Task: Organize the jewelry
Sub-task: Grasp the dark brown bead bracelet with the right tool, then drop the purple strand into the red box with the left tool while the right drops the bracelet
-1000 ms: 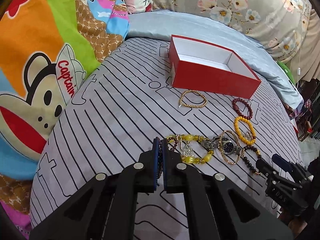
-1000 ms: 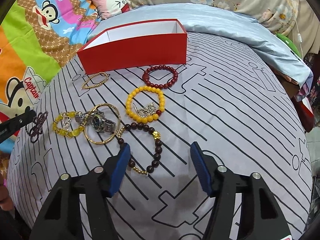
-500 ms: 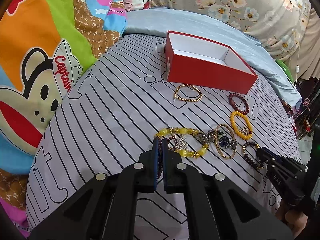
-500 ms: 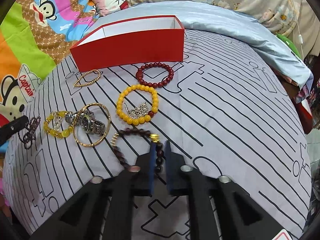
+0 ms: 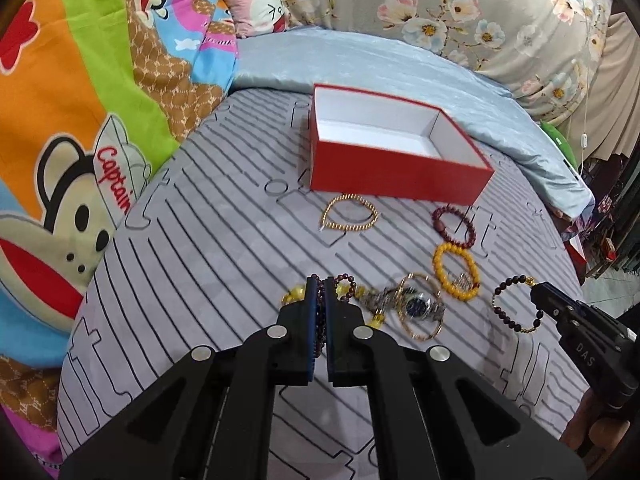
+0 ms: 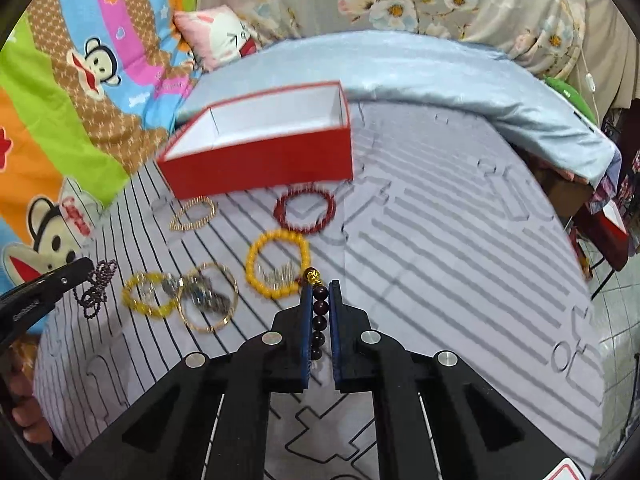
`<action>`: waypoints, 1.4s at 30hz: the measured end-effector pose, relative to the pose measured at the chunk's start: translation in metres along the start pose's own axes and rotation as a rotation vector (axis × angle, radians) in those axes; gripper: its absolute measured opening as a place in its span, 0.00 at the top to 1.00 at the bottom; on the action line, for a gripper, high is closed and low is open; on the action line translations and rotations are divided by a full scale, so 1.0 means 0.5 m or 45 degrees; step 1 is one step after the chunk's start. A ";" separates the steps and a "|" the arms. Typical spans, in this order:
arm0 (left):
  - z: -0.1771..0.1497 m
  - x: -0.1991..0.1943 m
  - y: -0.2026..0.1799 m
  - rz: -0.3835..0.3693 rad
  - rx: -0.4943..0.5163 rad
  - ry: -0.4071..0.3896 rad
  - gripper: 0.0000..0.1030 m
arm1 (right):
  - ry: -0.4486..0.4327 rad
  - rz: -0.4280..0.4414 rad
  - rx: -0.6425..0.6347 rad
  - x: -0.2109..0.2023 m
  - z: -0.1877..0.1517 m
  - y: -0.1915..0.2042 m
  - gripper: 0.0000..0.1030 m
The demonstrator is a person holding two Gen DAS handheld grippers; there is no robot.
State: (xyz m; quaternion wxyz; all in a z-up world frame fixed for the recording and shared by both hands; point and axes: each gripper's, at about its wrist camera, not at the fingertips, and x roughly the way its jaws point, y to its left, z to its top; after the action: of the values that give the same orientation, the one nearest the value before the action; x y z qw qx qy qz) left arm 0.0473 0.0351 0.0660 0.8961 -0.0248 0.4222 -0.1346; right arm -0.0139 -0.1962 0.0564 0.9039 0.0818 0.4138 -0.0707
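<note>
Both grippers are now closed on beads and raised off the bed (image 5: 224,216). Half a second ago the dark brown bracelet (image 6: 319,316) was only just pinched flat on the striped sheet; now it is carried clear of the sheet by the right gripper (image 6: 320,292), hanging in a loop from the tips in the left wrist view (image 5: 516,304). The left gripper (image 5: 320,284) is clamped on the purple bead strand (image 5: 320,320), which dangles in a bunch when seen from the right wrist view (image 6: 96,288).

Two pieces are thus judged ready to be carried to the red box (image 5: 392,176), which looks empty and lies beyond the remaining jewelry.

The brown bracelet's held run of beads is lined up along the gripper's fingers, with its gold charm (image 6: 313,276) at the tip end, pointing toward the red box. The box's long axis is set slantwise across the bed.

Just in front of the box, the gold chain bracelet (image 5: 350,214) and the dark red bracelet (image 5: 454,227) are left. Nearer than those lie the yellow bead bracelet (image 5: 456,274), the watch (image 5: 420,308) and a pale yellow bracelet (image 6: 150,294).
</note>
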 end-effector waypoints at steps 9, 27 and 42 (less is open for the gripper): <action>0.153 0.009 -0.031 0.026 0.048 -0.120 0.97 | -0.072 0.082 0.022 -0.001 0.133 -0.029 0.93; 0.410 0.301 -0.078 0.147 0.110 -0.070 0.97 | -0.037 0.158 -0.075 0.257 0.410 0.044 0.93; 0.413 0.379 -0.097 0.188 0.078 -0.053 0.39 | -0.028 0.028 -0.050 0.323 0.409 -0.002 0.67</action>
State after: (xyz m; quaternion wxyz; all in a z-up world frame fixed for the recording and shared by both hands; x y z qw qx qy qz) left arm 0.3092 -0.0756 0.0641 0.9126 0.0311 0.3997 -0.0806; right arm 0.2414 -0.2491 0.0654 0.9107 0.0678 0.4040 -0.0535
